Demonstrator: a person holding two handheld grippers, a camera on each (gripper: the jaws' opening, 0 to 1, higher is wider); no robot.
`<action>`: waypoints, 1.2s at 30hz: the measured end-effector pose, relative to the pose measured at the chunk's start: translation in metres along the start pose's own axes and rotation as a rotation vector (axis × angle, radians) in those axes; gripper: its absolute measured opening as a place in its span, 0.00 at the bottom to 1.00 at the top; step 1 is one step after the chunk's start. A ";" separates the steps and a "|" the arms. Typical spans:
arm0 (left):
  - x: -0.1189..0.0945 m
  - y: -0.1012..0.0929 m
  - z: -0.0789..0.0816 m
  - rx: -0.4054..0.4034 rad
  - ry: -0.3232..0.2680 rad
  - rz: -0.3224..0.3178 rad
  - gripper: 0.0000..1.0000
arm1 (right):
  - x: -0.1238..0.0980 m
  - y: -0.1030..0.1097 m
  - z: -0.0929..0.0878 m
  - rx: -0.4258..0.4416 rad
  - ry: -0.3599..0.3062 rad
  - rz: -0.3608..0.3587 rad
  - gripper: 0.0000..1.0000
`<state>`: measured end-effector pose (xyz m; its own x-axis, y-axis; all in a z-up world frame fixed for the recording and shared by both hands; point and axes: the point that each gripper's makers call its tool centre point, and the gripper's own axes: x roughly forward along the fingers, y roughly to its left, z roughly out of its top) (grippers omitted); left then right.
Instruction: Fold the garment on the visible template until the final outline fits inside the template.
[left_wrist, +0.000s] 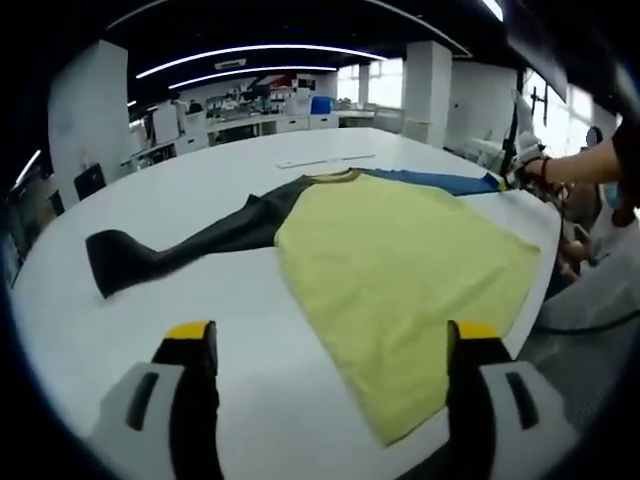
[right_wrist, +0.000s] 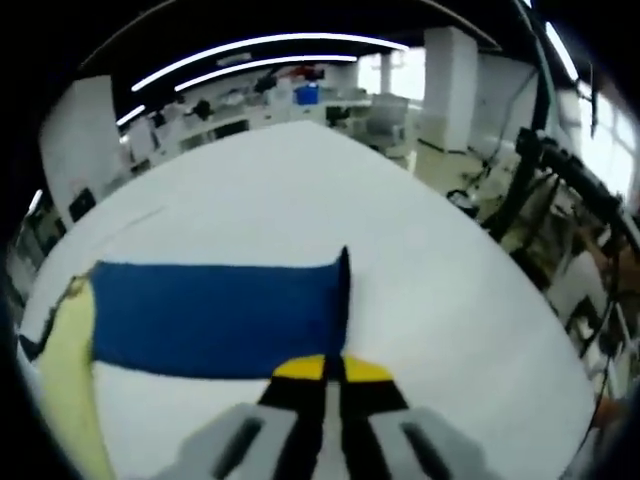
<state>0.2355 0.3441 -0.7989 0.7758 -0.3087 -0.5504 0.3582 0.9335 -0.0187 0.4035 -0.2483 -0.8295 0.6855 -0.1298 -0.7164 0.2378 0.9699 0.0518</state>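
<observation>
My right gripper (right_wrist: 334, 372) has its jaws clamped on the blue sleeve (right_wrist: 215, 318), left gripper (left_wrist: 332, 345) jaws apart; a hurried pull could drag the shirt (left_wrist: 400, 270) off the counter (left_wrist: 180, 200) edge.

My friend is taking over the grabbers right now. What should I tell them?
Left gripper: open, hovering over the white table, holding nothing, near the hem of the yellow body of the garment.
Right gripper: fingers shut on the end of the blue sleeve.
The black sleeve lies stretched out flat on the table.
Done: the garment is spread out, blue sleeve gripped.
Left: fold both sleeves and the body in. I can't make out a template outline.
</observation>
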 end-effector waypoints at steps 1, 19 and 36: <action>0.000 -0.001 0.000 -0.002 0.000 -0.002 0.94 | -0.001 0.001 0.001 -0.011 -0.003 0.006 0.00; -0.006 -0.012 0.014 -0.024 -0.014 -0.044 0.99 | -0.009 0.035 0.034 -0.037 -0.064 0.121 0.00; -0.016 -0.013 0.029 -0.017 -0.018 -0.029 0.99 | -0.015 0.117 0.052 -0.096 -0.072 0.292 0.00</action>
<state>0.2341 0.3319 -0.7656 0.7744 -0.3385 -0.5345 0.3718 0.9271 -0.0484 0.4563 -0.1435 -0.7763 0.7629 0.1462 -0.6298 -0.0403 0.9830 0.1794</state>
